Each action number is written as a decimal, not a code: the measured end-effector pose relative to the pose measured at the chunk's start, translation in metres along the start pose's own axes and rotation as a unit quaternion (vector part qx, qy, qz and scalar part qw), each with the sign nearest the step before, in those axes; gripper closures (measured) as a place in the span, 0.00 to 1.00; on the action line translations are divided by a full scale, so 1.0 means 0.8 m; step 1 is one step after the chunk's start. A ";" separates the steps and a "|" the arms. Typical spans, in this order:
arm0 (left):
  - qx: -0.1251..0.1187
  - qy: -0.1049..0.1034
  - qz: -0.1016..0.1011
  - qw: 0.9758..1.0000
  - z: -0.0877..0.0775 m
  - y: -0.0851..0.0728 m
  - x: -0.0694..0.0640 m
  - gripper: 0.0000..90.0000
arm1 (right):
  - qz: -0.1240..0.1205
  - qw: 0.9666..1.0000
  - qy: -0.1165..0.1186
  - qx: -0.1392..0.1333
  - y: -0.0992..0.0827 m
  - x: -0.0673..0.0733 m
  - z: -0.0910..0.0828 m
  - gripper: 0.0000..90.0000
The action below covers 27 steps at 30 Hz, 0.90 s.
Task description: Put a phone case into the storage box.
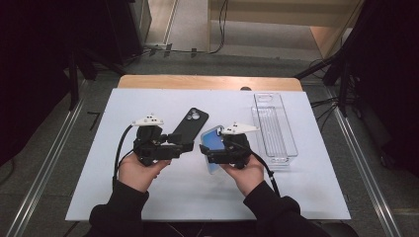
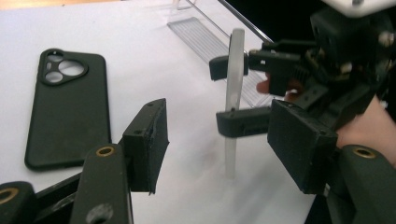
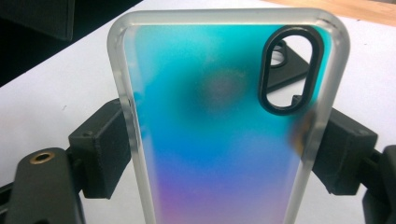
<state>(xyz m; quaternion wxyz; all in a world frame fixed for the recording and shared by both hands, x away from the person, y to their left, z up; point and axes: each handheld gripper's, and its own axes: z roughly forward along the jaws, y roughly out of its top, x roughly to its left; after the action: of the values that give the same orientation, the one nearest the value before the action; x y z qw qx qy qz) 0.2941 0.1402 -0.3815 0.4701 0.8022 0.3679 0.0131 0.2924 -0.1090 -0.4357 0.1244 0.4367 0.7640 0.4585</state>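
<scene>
A black phone case (image 1: 190,126) (image 2: 67,107) lies flat on the white table top (image 1: 148,192), back up, camera holes at its far end. My left gripper (image 1: 187,144) (image 2: 224,144) is just near of it, open, with nothing pressed between its pads. My right gripper (image 1: 205,150) (image 3: 224,151) (image 2: 229,95) is shut on a translucent blue-to-purple phone case (image 1: 213,140) (image 3: 219,130), its pads on the two long edges. In the left gripper view that case (image 2: 235,70) stands edge-on, with its lower end at the table.
A clear plastic tray (image 1: 274,126) (image 2: 201,39) lies lengthwise at the right of the white top. A wooden table edge (image 1: 207,81) shows beyond the white top. Dark stands and cables ring the table.
</scene>
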 end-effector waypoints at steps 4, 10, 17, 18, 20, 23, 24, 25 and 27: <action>0.013 -0.011 0.017 1.000 0.008 -0.008 0.004 0.40 | 0.007 1.000 -0.001 -0.002 0.002 -0.008 -0.005 0.17; 0.019 -0.034 0.039 0.998 0.017 -0.022 0.017 0.37 | 0.005 1.000 0.000 -0.002 0.003 -0.015 -0.010 0.17; 0.038 -0.016 0.036 0.999 0.024 -0.039 0.035 0.34 | 0.000 1.000 0.004 -0.001 0.003 -0.015 -0.012 0.17; 0.039 -0.016 0.035 0.998 0.023 -0.041 0.037 0.34 | -0.001 1.000 0.005 0.000 0.003 -0.015 -0.013 0.17; 0.044 -0.019 0.034 0.998 0.022 -0.046 0.041 0.34 | -0.002 1.000 0.006 0.000 0.003 -0.016 -0.014 0.17; 0.057 -0.023 0.032 0.998 0.020 -0.056 0.048 0.34 | -0.001 1.000 0.011 0.003 0.003 -0.018 -0.015 0.17; 0.062 -0.025 0.031 0.997 0.020 -0.059 0.050 0.34 | 0.001 1.000 0.012 0.005 0.003 -0.018 -0.015 0.17; 0.068 -0.024 0.033 0.997 0.020 -0.062 0.052 0.34 | 0.002 1.000 0.013 0.005 0.003 -0.019 -0.015 0.17; 0.077 -0.021 0.039 0.996 0.019 -0.068 0.054 0.34 | 0.003 1.000 0.017 0.004 0.003 -0.020 -0.015 0.17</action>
<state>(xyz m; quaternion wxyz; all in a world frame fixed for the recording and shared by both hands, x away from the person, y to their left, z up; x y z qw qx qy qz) 0.2999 0.1705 -0.4453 0.4132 0.8499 0.3267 -0.0137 0.2961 -0.1282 -0.4304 0.1086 0.4316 0.7665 0.4631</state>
